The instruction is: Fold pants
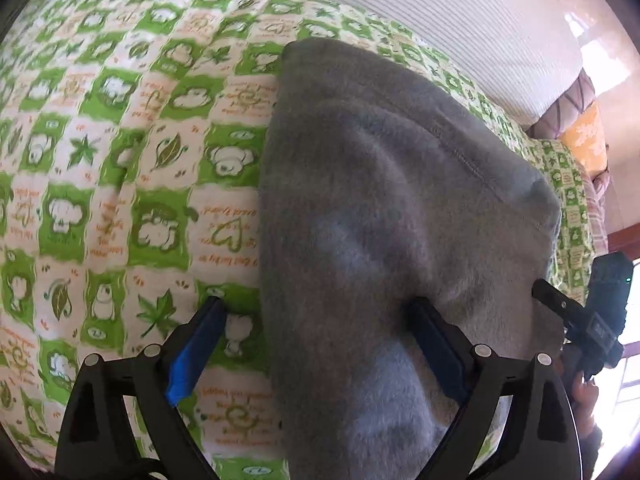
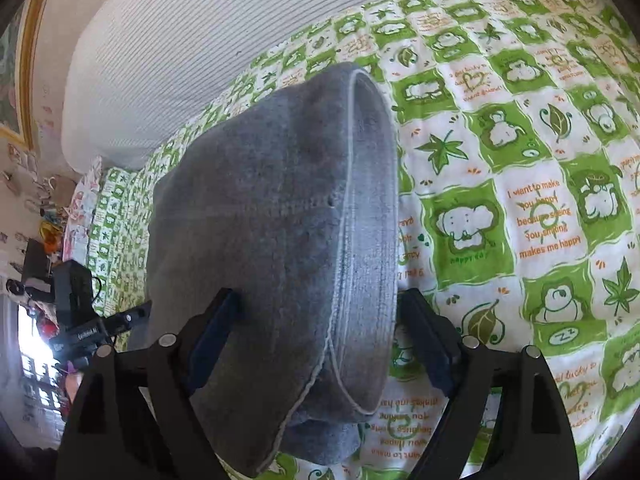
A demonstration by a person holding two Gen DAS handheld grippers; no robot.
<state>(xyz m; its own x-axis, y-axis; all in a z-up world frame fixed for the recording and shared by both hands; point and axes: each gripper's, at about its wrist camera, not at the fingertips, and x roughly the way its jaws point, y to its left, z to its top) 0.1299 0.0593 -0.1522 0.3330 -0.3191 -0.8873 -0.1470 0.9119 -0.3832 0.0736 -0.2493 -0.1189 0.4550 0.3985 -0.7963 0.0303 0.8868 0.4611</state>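
Grey fleece pants [image 1: 384, 208] lie folded in a thick bundle on a green and white patterned bedsheet [image 1: 120, 184]. My left gripper [image 1: 318, 320] stands open over their near end. Its left finger [image 1: 208, 332] rests over bare sheet, apart from the cloth, and its right finger [image 1: 432, 340] sits against the fabric. In the right wrist view the pants [image 2: 272, 216] show a light stitched edge on the right side. My right gripper [image 2: 320, 308] straddles the bundle with its jaws wide, so it is open, and neither pad squeezes the cloth.
A white ribbed bolster [image 1: 460, 32] [image 2: 180, 52] lies along the far side of the bed. Pillows [image 1: 584, 136] are stacked at one end. Each view shows the other tool's black housing [image 1: 600, 308] [image 2: 76, 304] beside the pants. Bright window light comes from that side.
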